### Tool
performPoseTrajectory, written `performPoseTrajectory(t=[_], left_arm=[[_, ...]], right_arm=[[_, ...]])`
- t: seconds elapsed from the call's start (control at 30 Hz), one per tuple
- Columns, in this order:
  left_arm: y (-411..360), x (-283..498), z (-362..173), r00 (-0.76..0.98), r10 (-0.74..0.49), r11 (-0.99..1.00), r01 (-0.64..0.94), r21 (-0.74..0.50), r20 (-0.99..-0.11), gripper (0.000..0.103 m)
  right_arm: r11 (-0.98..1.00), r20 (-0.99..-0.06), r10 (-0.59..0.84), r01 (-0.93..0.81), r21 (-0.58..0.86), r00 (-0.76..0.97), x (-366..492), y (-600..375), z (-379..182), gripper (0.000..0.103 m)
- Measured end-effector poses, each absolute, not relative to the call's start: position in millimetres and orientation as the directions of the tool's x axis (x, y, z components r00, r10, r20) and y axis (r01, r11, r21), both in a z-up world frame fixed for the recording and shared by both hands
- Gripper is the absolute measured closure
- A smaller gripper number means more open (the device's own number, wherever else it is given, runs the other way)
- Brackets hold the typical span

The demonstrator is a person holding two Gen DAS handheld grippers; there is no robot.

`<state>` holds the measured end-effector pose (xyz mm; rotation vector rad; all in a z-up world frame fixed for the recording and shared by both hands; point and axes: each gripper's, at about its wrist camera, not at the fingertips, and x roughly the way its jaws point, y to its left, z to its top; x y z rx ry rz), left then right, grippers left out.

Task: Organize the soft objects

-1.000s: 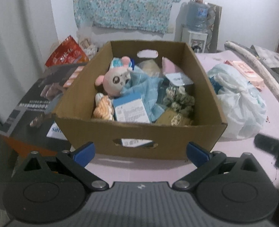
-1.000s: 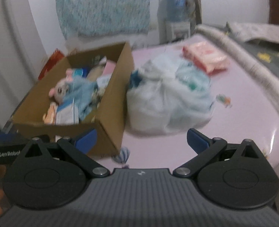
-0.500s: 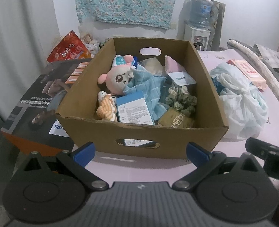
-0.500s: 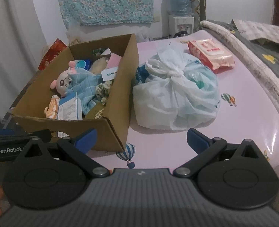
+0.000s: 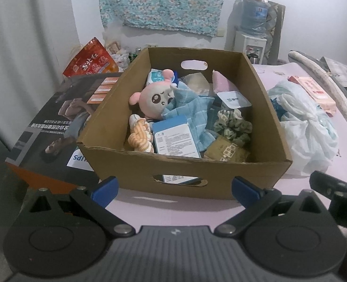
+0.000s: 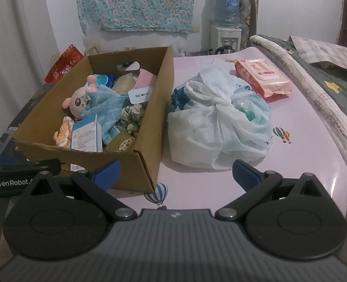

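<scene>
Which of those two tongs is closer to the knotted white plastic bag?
Right. The right tongs hang open just in front of the white plastic bag; the left tongs face the cardboard box, with the bag off to their right.

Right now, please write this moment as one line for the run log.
left gripper: open, empty, before cardboard box | right gripper: open, empty, near tied plastic bag | plush toy: in box

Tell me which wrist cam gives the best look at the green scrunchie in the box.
Left wrist: the green scrunchie sits near frame centre, large and unobstructed inside the cardboard box. The right wrist view shows it smaller and off to the left, against the box's right wall, partly hidden.
</scene>
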<state>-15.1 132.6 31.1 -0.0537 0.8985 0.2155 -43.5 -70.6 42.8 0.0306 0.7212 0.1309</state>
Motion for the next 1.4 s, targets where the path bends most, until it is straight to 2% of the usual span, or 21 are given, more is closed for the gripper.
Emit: performPoseTrajectory(t=[1.4], left_arm=[[131.5, -10.0, 25.3, 0.594, 0.153, 0.981, -0.187, 0.050, -0.789, 0.000]], right_arm=[[0.993, -0.676, 0.099, -0.118, 0.018, 0.730, -40.2, -66.4, 34.7, 0.001]])
